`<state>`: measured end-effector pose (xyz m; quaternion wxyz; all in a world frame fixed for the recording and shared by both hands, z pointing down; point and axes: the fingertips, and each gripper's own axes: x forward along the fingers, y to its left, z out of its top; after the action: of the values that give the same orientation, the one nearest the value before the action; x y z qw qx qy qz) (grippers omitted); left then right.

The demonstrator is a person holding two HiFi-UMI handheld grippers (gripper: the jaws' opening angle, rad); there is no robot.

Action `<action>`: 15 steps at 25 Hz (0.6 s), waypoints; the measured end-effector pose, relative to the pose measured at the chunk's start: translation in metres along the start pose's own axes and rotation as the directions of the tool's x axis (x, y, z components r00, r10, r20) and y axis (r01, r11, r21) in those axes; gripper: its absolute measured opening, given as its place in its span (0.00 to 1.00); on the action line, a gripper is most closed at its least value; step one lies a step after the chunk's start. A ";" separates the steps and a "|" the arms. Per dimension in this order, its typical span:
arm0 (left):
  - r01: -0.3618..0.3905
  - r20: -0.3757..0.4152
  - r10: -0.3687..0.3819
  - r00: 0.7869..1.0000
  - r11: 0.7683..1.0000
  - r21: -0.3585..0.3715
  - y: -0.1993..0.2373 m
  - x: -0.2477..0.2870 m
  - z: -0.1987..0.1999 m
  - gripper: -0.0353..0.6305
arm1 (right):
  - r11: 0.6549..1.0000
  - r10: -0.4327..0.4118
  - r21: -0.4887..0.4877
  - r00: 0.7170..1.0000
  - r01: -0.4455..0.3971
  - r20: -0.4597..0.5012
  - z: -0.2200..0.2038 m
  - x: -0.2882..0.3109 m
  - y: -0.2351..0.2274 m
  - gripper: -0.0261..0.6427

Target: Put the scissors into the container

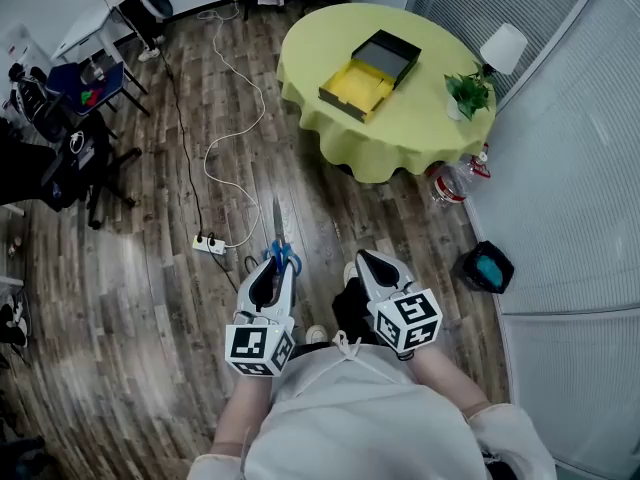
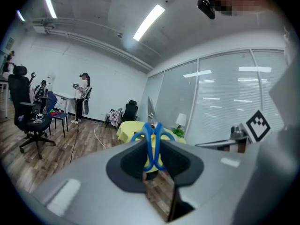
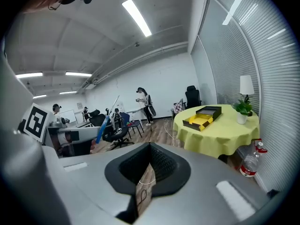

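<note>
Blue-handled scissors (image 1: 279,240) stick out forward, blades first, from my left gripper (image 1: 277,265), which is shut on their handles (image 2: 151,142). In the right gripper view the scissors (image 3: 104,118) show at the left, pointing up. My right gripper (image 1: 363,259) is shut with nothing in it, beside the left one at waist height above the wooden floor. The container, a yellow open box (image 1: 358,87) with a black lid (image 1: 386,55) next to it, lies on the round table with the yellow-green cloth (image 1: 330,38), well ahead of both grippers. It appears again as the box (image 3: 201,118).
A power strip (image 1: 209,244) and white cable lie on the floor ahead to the left. An office chair (image 1: 85,158) stands further left. A potted plant (image 1: 468,90) and a lamp (image 1: 503,47) are on the table's right; bottles (image 1: 450,183) and a bin (image 1: 482,266) stand by the glass wall.
</note>
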<state>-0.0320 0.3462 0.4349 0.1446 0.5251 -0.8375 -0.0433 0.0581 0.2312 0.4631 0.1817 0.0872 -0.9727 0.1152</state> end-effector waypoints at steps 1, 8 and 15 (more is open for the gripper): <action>-0.003 0.000 0.003 1.000 1.000 0.005 0.002 0.010 0.002 0.19 | 1.000 0.007 0.001 1.000 -0.007 0.000 0.003 0.009 -0.007 0.04; -0.025 0.003 0.025 1.000 0.999 0.041 0.001 0.113 0.025 0.19 | 0.998 0.056 -0.007 0.998 -0.055 0.018 0.046 0.079 -0.088 0.04; -0.039 -0.001 0.039 0.999 0.998 0.047 -0.015 0.244 0.058 0.19 | 0.999 0.053 -0.002 0.998 -0.053 0.045 0.110 0.136 -0.207 0.04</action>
<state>-0.1348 0.1169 0.4246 0.1338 0.5119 -0.8483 -0.0202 -0.0600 -0.0128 0.4537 0.1567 0.0638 -0.9785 0.1176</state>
